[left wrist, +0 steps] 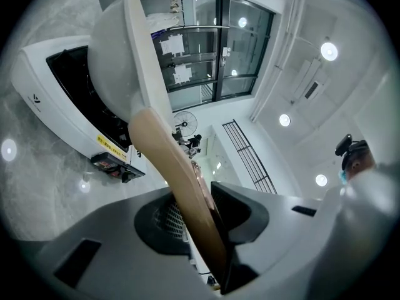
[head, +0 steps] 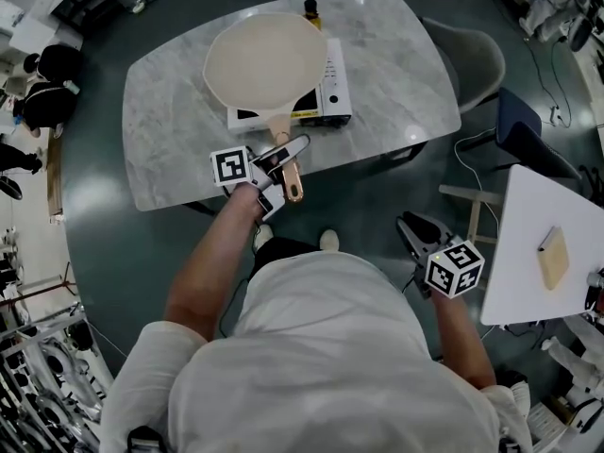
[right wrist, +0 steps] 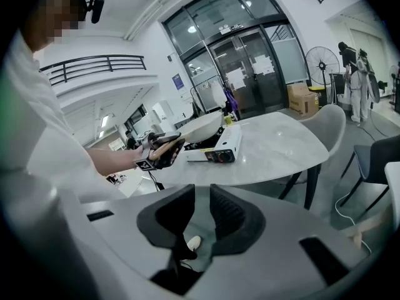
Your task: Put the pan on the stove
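A cream pan [head: 264, 59] lies over the left part of the white portable stove [head: 332, 97] on the marble table. Its tan handle [head: 281, 135] points toward me, and my left gripper [head: 283, 173] is shut on the handle's end. In the left gripper view the handle [left wrist: 175, 180] runs between the two pads up to the pan's bowl [left wrist: 115, 49], above the stove's black top [left wrist: 69, 80]. I cannot tell whether the pan's base touches the burner. My right gripper [head: 415, 239] hangs low beside my hip, away from the table. Its jaws [right wrist: 201, 220] stand open with nothing between them.
The marble table [head: 170, 111] carries a small dark bottle [head: 310, 9] behind the stove. A grey chair [head: 477, 59] and a dark chair [head: 528, 140] stand at the right. A white side table [head: 528, 253] holds a tan object [head: 553, 258].
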